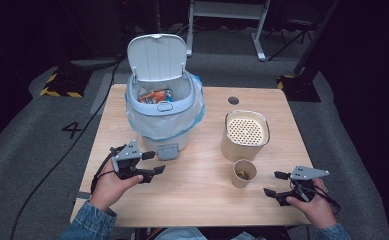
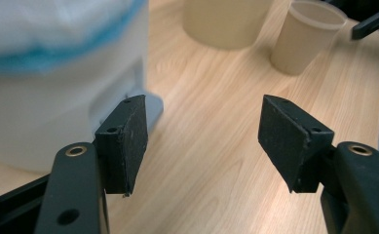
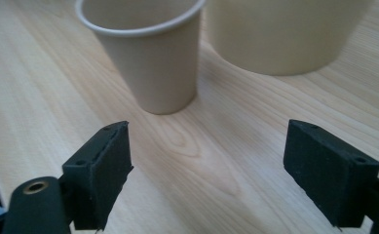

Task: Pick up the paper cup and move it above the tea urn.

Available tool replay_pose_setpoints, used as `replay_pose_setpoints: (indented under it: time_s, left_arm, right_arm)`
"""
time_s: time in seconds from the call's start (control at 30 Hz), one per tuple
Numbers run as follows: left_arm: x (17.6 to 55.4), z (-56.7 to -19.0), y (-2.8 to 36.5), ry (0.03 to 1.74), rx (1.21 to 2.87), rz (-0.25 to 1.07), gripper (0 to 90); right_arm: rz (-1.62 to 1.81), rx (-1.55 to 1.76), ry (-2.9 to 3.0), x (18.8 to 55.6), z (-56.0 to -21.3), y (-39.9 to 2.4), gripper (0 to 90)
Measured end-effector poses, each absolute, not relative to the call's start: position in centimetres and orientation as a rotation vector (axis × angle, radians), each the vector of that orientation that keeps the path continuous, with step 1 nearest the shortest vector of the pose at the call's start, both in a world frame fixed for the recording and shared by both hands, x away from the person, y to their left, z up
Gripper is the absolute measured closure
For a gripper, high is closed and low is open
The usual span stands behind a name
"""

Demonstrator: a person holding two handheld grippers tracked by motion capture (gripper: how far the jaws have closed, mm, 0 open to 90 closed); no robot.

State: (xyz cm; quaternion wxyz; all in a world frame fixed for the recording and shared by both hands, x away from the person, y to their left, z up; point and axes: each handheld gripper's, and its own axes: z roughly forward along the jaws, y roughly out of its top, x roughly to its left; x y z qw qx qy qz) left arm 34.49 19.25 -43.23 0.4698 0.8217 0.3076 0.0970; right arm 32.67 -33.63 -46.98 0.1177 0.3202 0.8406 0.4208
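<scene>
A white pedal bin [image 1: 164, 107] with its lid up and a blue-edged liner stands at the table's back left, with wrappers inside. My left gripper [image 1: 153, 163] is open and empty just in front of the bin's pedal [image 1: 168, 151]; its own view has the bin wall [image 2: 55, 97] close on the left. A beige paper cup [image 1: 244, 173] stands at front centre-right, something small lying in its bottom. My right gripper [image 1: 275, 183] is open and empty to the right of the cup, and the cup [image 3: 150, 53] is close ahead between its jaws.
A beige tub with a perforated insert [image 1: 246, 134] stands behind the cup. The wooden table [image 1: 197, 195] has a round hole [image 1: 233, 100] near its back edge. Cables trail off the left side onto grey carpet.
</scene>
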Motion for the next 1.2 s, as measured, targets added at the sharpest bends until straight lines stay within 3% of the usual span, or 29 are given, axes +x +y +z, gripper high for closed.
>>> replay_pose_setpoints:
  time_s: [0.4,0.6,1.2]
  left_arm:
    - [35.1,-48.0,19.1,0.851,2.093,0.172,36.4]
    - [35.0,-49.2,18.9,0.858,2.252,0.247,33.2]
    - [34.8,-50.4,18.4,0.848,2.235,0.324,23.0]
  right_arm:
    - [1.270,0.855,2.487,33.4,-46.8,-30.2,18.2]
    - [1.292,0.803,2.509,34.4,-47.4,-28.1,19.0]
    - [1.364,0.767,2.481,35.6,-48.7,-26.6,28.7]
